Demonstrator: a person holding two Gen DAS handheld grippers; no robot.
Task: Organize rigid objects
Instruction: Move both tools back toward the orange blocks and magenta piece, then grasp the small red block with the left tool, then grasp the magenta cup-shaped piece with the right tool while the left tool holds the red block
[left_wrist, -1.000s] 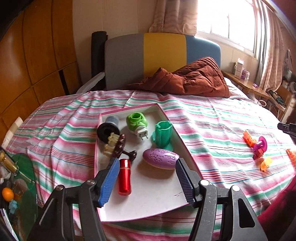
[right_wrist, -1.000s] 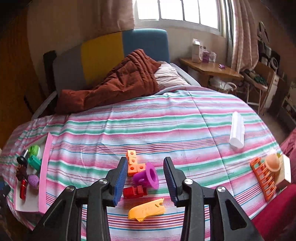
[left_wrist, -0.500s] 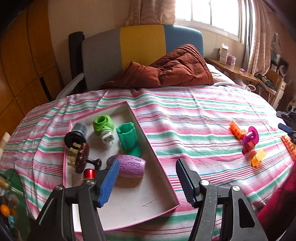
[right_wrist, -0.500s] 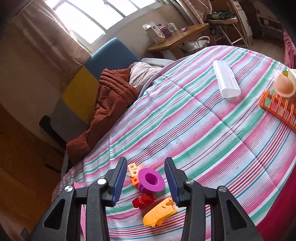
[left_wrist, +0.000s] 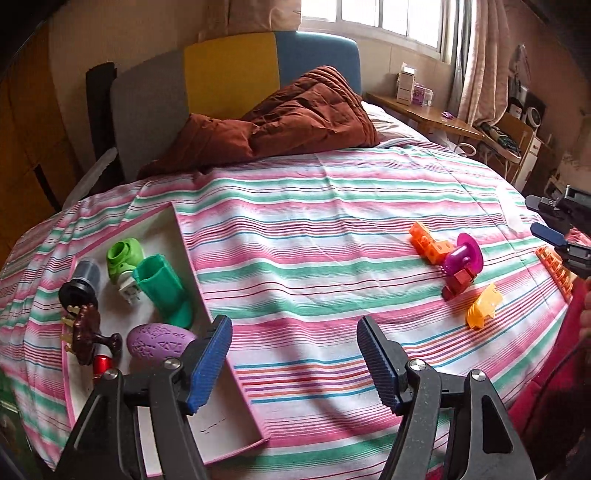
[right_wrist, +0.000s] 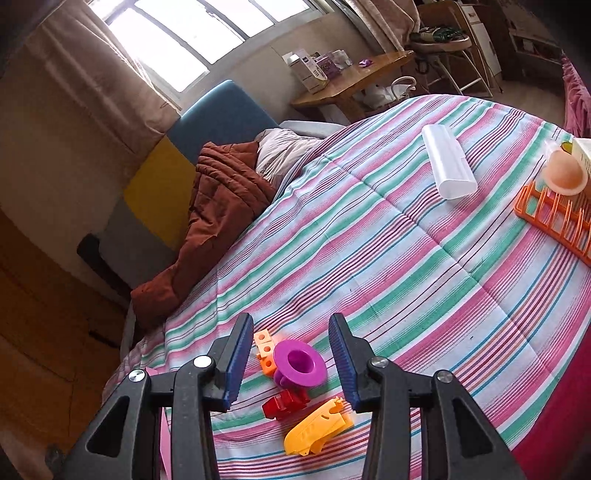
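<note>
The left hand-held gripper hangs over the striped bed cover with its blue pads wide apart, and its jaws have just been opening, with nothing between them but cloth. Just to its left lies the shallow pink-edged white cardboard tray, whose near rim sits right under the left pad. Inside the tray, ahead and to the left of this gripper, lie a purple egg-shaped plastic thing, a green plastic cup on its side, a lime green plug-in thing, a black and grey round cap, a brown toy figure and a small shiny red tube. The right hand-held gripper has its pads partly open and holds nothing. Between and just past its pads sits a purple plastic spool with a wide rim, not touched by either pad. An orange block with holes touches the spool on the left, a small red plastic block lies just nearer, and a yellow plastic clip lies nearest. Far ahead to the right lie a white plastic case and an orange plastic rack.
</note>
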